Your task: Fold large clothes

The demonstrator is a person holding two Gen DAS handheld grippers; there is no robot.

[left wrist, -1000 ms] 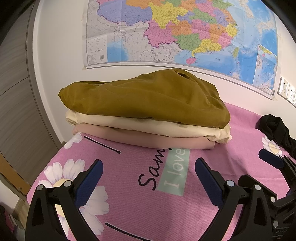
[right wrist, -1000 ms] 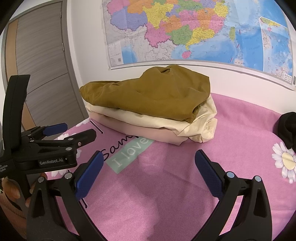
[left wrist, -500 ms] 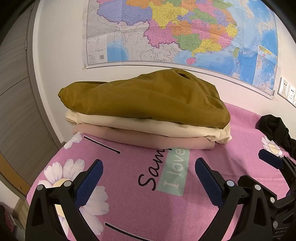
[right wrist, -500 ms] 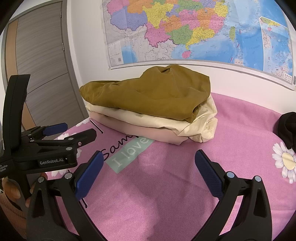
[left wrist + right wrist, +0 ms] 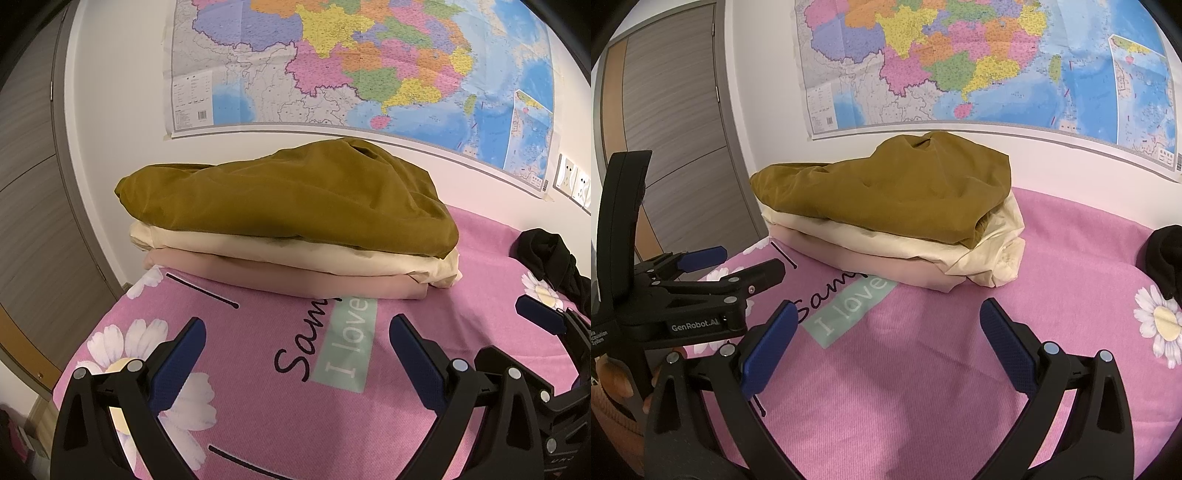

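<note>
Folded clothes (image 5: 288, 229): three garments stacked ahead of both grippers. Left gripper (image 5: 295, 354) and right gripper (image 5: 886, 336) hover spread, empty. An unfolded black garment (image 5: 550, 258), far right, apparently remains.

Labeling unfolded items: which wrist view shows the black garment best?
Left wrist: the black garment lies crumpled on the pink sheet, mostly in frame. The right wrist view catches only its edge, cut off at the frame border.
</note>
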